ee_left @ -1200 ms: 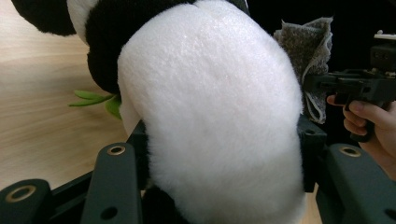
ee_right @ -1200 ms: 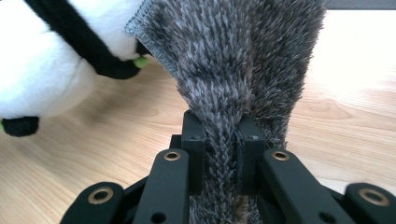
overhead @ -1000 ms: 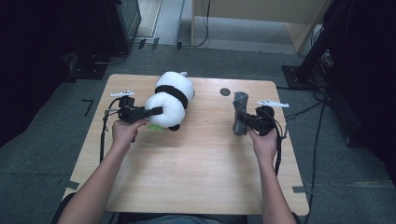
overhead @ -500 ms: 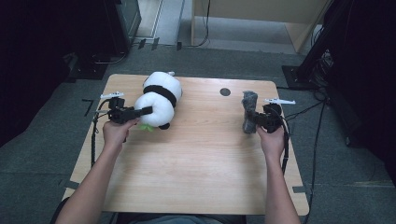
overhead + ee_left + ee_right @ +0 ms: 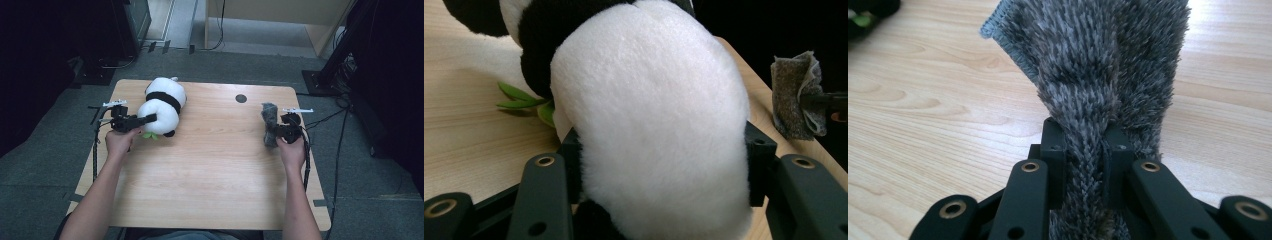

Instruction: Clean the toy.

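On the wooden table (image 5: pixel 200 175), the plush panda (image 5: pixel 649 125) is pinched at its white rump by the left gripper (image 5: pixel 150 119), near the left edge; the grey fuzzy cloth (image 5: pixel 1098 75) is clamped by the right gripper (image 5: pixel 274 131), at the right edge.

Two black hand-held grippers, left (image 5: pixel 150 119) and right (image 5: pixel 272 131), brass-ringed screw holes, trailing black cables.

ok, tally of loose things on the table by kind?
Plush panda toy: 1
Grey shaggy cloth: 1
Total: 2
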Available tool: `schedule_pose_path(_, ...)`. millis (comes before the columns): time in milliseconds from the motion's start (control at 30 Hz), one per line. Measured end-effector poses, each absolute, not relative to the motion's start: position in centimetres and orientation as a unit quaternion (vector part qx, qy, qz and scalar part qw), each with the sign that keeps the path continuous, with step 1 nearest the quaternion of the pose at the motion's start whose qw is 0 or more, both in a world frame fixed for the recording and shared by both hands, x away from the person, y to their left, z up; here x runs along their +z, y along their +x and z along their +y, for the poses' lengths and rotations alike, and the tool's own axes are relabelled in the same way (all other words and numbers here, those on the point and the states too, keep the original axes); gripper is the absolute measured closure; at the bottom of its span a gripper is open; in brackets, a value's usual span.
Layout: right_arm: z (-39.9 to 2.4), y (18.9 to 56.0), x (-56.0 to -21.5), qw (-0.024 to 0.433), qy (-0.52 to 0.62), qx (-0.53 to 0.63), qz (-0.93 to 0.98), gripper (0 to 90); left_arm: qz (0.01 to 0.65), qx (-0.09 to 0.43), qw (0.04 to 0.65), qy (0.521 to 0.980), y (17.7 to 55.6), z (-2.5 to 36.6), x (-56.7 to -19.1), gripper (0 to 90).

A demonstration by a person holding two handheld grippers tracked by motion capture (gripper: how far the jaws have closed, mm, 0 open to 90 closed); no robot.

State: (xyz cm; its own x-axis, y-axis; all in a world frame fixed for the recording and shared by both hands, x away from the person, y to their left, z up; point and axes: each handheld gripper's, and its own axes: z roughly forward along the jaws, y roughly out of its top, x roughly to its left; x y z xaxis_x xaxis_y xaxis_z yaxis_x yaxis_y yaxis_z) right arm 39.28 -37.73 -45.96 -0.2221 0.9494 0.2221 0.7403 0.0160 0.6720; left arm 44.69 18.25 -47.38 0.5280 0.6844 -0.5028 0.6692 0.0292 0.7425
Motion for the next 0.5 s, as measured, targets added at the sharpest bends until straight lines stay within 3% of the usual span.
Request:
schedule_pose_path(167,-37.8,39.9,-47.4,0.138,0.615,0.342,0.697,76.1,0.498,-0.005,0.527,0.689,45.2,19.0,-48.2,39.9)
schedule_pose_path(500,-38.1,40.6,-49.5,0.137,0.618,0.344,0.693,70.5,0.490,0.030,0.510,0.706,45.6,19.0,-48.5,29.9)
